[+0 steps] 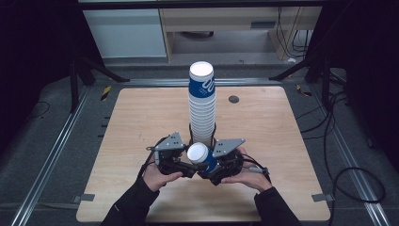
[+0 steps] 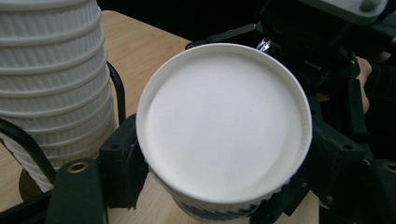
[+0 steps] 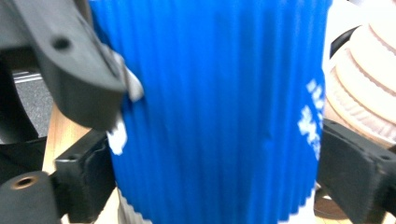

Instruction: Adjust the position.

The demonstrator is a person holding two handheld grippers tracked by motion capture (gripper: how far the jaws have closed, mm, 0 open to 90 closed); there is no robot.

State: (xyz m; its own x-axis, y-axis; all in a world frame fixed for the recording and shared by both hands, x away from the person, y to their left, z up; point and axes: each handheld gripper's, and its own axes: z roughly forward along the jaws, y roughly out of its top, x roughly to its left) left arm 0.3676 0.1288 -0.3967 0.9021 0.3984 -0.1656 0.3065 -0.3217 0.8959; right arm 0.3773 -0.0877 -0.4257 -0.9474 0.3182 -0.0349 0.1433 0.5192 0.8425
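We hold a single paper cup (image 1: pixel 203 157) between our two tools, low over the near middle of the wooden surface (image 1: pixel 141 117). The cup is blue and ribbed on its wall and white inside, and it tilts so its open mouth faces up and toward us.

Our left tool (image 1: pixel 181 165) comes in from the left. In the left gripper view the cup (image 2: pixel 223 123) sits between its black jaws, whose pads lie against the ribbed wall just under the rim on both sides, so we take this tool as clenched on the cup.

Our right tool (image 1: pixel 214 170) comes in from the right. In the right gripper view the blue wall of the cup (image 3: pixel 215 112) stands between its jaws; the near pads are close on either side, but we cannot tell whether they press on it.

Just behind the cup, a tall stack of paper cups (image 1: pixel 202 106) stands upright in a black wire holder (image 2: pixel 116 88) at the middle of the surface. The stack (image 2: pixel 51 79) is just beside the held cup.
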